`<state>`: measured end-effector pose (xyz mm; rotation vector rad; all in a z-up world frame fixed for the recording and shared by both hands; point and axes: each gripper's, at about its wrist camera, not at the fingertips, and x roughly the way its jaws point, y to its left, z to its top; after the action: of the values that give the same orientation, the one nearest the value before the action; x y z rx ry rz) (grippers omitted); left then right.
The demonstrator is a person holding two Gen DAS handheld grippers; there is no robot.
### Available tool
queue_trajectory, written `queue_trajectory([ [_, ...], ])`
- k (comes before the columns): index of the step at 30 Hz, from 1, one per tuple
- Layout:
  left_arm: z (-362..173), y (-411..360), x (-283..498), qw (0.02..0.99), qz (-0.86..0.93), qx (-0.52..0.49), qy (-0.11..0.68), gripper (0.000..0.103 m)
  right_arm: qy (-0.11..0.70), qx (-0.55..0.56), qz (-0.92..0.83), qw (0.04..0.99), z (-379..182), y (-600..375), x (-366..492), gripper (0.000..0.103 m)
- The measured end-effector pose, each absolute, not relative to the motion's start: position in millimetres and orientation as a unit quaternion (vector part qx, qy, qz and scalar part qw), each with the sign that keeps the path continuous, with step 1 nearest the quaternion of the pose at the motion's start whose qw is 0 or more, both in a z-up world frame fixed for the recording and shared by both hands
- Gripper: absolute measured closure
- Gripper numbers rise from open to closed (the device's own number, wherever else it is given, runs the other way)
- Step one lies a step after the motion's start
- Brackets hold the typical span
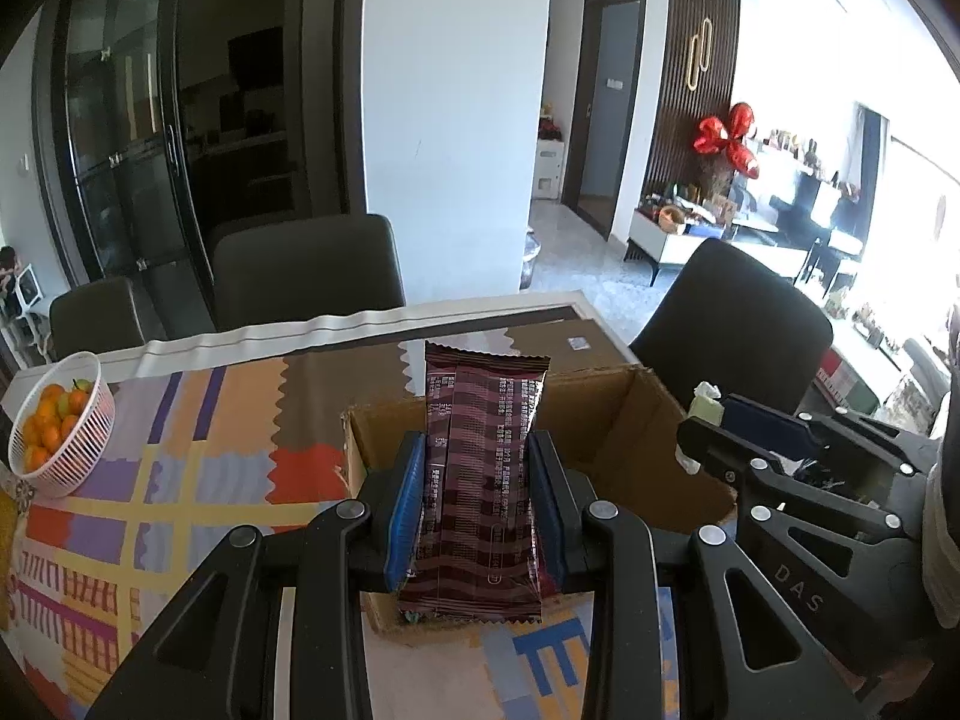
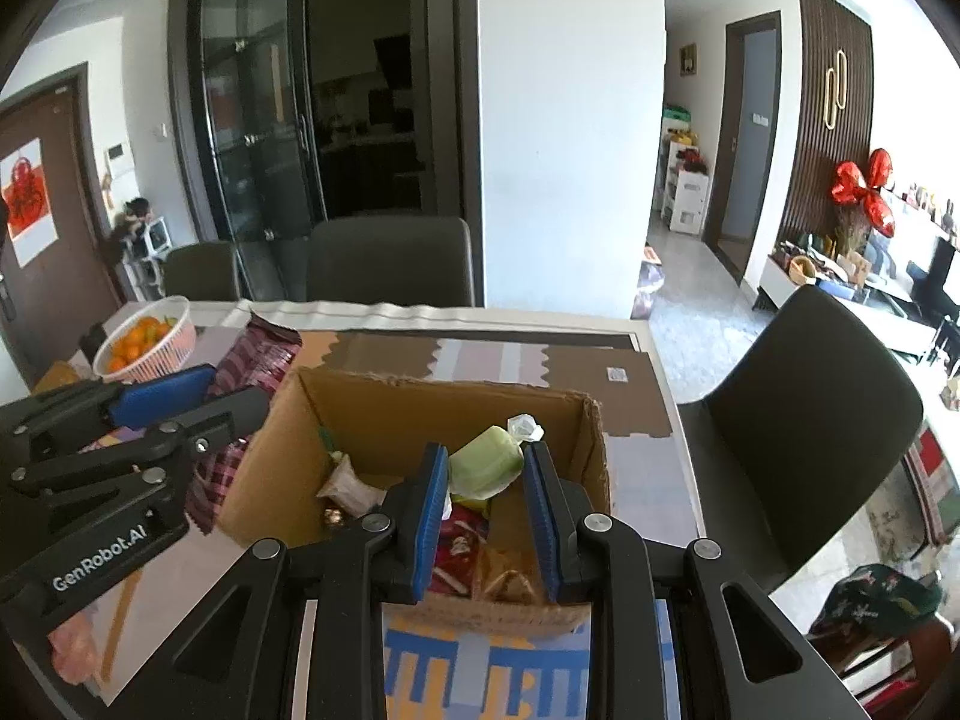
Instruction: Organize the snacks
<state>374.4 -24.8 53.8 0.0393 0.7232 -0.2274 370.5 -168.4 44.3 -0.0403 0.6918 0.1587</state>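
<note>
My left gripper (image 1: pixel 477 450) is shut on a dark red plaid snack packet (image 1: pixel 480 468), held upright over the near left edge of an open cardboard box (image 1: pixel 606 420). The packet also shows in the right wrist view (image 2: pixel 252 360), left of the box (image 2: pixel 384 414). My right gripper (image 2: pixel 486 462) is shut on a pale green wrapped snack (image 2: pixel 485 468) above the box, and it shows in the left wrist view (image 1: pixel 714 420). Several snacks lie in the box: a red packet (image 2: pixel 459 552), an orange one (image 2: pixel 510 576), a beige one (image 2: pixel 351 483).
A white basket of oranges (image 1: pixel 60 426) stands at the table's left; it also shows in the right wrist view (image 2: pixel 150 342). A patterned cloth (image 1: pixel 198 456) covers the table. Dark chairs (image 1: pixel 306 270) stand behind and another (image 2: pixel 798 414) to the right.
</note>
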Motion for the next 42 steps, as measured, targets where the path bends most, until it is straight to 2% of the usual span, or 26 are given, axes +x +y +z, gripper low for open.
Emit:
queue_trajectory([
  [8, 26.3, -27.1, 405.2, 0.915, -0.108, 0.014, 0.388, 0.068, 0.369, -0.033, 0.072, 0.926, 27.5, -165.8, 394.8, 0.075],
  [14, 10.6, -32.2, 410.8, 0.907, -0.091, 0.032, 0.411, 0.058, 0.393, -0.031, 0.062, 0.917, 11.9, -169.1, 408.6, 0.075],
  [15, 8.3, -30.1, 409.8, 0.906, -0.091, 0.033, 0.412, 0.057, 0.397, -0.030, 0.057, 0.915, 9.3, -170.5, 409.9, 0.072],
  [16, 8.0, -29.2, 406.8, 0.907, -0.085, 0.035, 0.411, 0.056, 0.401, -0.029, 0.054, 0.914, 7.3, -172.0, 410.8, 0.063],
  [17, 8.4, -27.8, 403.4, 0.909, -0.081, 0.035, 0.409, 0.055, 0.403, -0.028, 0.052, 0.913, 5.8, -173.3, 410.7, 0.061],
  [18, 9.4, -26.4, 400.7, 0.910, -0.078, 0.033, 0.406, 0.051, 0.402, -0.029, 0.048, 0.914, 4.9, -174.8, 408.8, 0.061],
  [21, 13.1, -21.0, 387.9, 0.915, -0.069, 0.027, 0.396, 0.049, 0.397, -0.035, 0.042, 0.916, 5.0, -178.2, 399.5, 0.060],
  [25, 20.4, -19.2, 362.1, 0.924, -0.056, 0.035, 0.376, 0.044, 0.385, -0.024, 0.042, 0.922, 9.2, -182.1, 381.8, 0.049],
  [37, 29.5, -12.9, 285.0, 0.941, -0.052, 0.038, 0.332, 0.030, 0.331, -0.010, 0.039, 0.943, 25.2, -187.4, 308.1, 0.031],
  [42, 32.5, -9.6, 251.4, 0.949, -0.039, 0.036, 0.312, 0.017, 0.304, -0.011, 0.040, 0.952, 28.9, -183.4, 272.6, 0.025],
])
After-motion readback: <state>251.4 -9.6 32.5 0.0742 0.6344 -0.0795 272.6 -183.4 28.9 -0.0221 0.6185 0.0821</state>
